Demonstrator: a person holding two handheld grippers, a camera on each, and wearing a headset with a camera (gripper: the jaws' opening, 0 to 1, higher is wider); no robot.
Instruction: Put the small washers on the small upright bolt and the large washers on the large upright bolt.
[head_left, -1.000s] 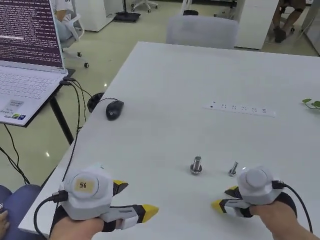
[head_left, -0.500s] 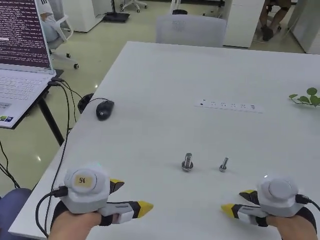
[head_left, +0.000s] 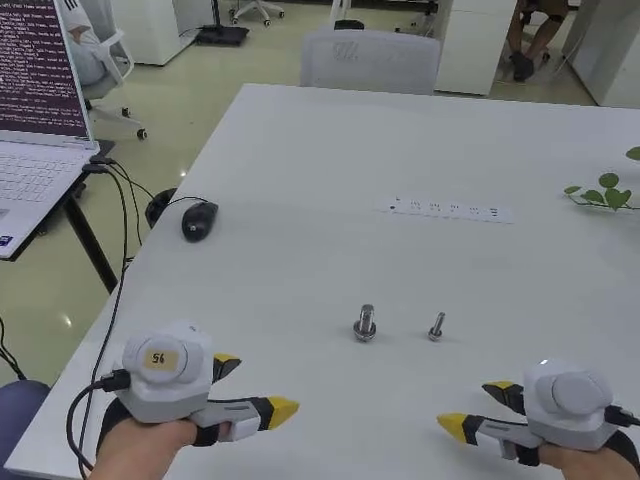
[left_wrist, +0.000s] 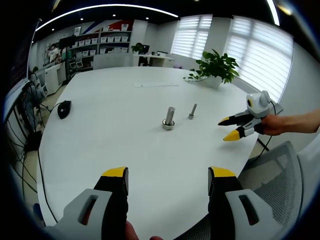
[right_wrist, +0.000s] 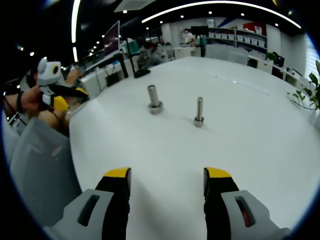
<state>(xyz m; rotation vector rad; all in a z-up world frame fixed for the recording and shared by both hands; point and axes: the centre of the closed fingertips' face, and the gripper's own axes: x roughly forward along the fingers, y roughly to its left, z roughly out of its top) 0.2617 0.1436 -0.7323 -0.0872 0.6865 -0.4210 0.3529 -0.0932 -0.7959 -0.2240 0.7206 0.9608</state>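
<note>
Two bolts stand upright on the white table (head_left: 330, 180). The large bolt (head_left: 365, 324) (left_wrist: 169, 118) (right_wrist: 153, 98) is to the left of the small bolt (head_left: 436, 326) (left_wrist: 192, 111) (right_wrist: 199, 112) in the head view. Washers appear to sit around each bolt's base. My left gripper (head_left: 252, 390) (left_wrist: 167, 176) is open near the table's front left edge, nothing between its jaws. My right gripper (head_left: 478, 408) (right_wrist: 166, 175) is open at the front right, also holding nothing. Both grippers are well short of the bolts.
A black mouse (head_left: 198, 219) with its cable lies at the table's left side. A white power strip (head_left: 452, 211) lies beyond the bolts. A laptop (head_left: 35, 110) stands on a side stand to the left. A plant (head_left: 605, 192) is at the right edge, a grey chair (head_left: 368, 60) behind the table.
The head camera has turned right, shifting the scene left. Both grippers have drawn back toward the front edge, the right one farther from the small bolt. Both stay open.
</note>
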